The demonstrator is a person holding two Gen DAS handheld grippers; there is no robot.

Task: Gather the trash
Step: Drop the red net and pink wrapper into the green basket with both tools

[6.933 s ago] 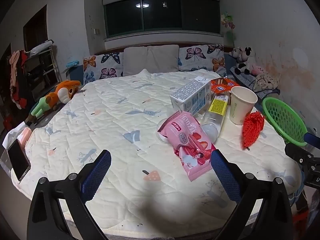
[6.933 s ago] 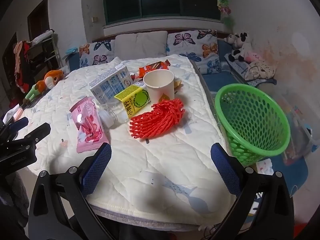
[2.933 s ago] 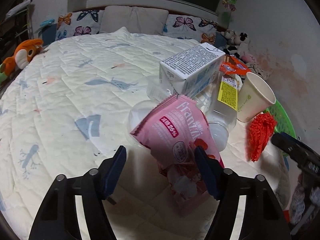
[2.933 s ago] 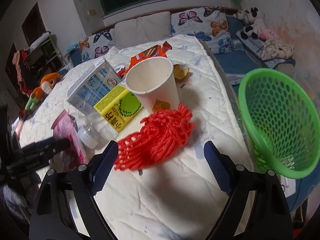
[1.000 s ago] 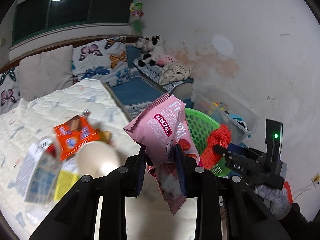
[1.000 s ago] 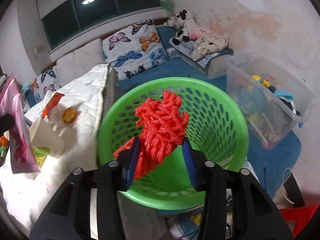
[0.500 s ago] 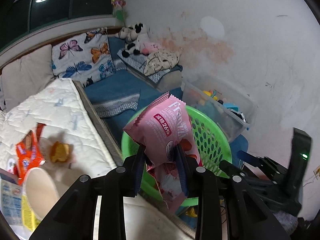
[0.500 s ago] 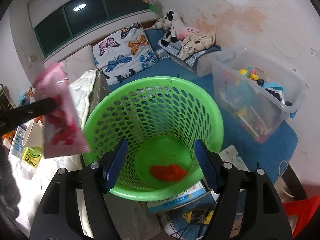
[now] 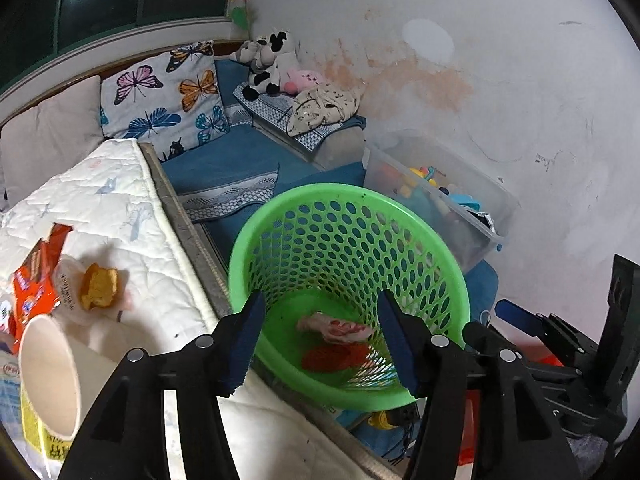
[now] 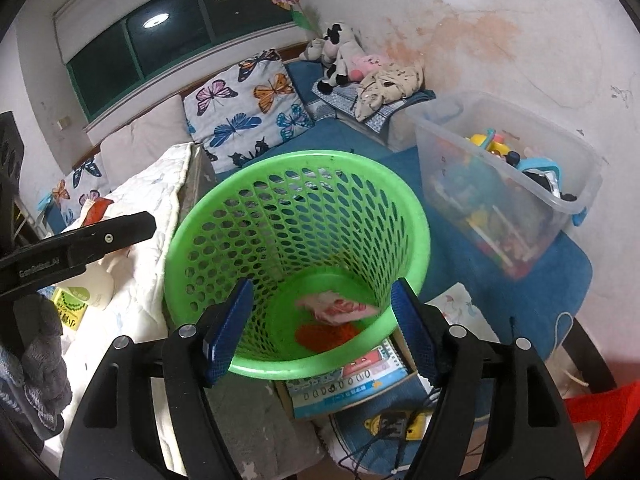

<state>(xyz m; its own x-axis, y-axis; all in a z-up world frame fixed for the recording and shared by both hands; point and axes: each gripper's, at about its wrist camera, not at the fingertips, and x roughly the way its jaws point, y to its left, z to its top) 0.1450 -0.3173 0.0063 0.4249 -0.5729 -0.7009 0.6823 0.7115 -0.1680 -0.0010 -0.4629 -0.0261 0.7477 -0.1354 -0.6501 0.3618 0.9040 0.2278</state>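
Butterfly-print pillow [image 10: 248,116] against the bed's headboard beside a plain pillow [image 10: 144,140], cow plush [image 10: 340,58] and pink plush [image 10: 370,62] piled on a blue-covered ledge, clear storage bin [image 10: 508,184] of toys by the stained wall [image 9: 460,80], booklet [image 10: 352,380] on the floor, dark window [image 10: 176,20] above.

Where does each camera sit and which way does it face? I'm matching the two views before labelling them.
Left wrist: on the left gripper, jaws open and empty, looking down into the green basket beside the bed; the right gripper shows at right.
Right wrist: on the right gripper, open, above the same basket; the left gripper and a gloved hand show at left.
Shared: basket, pink wrapper, red net.
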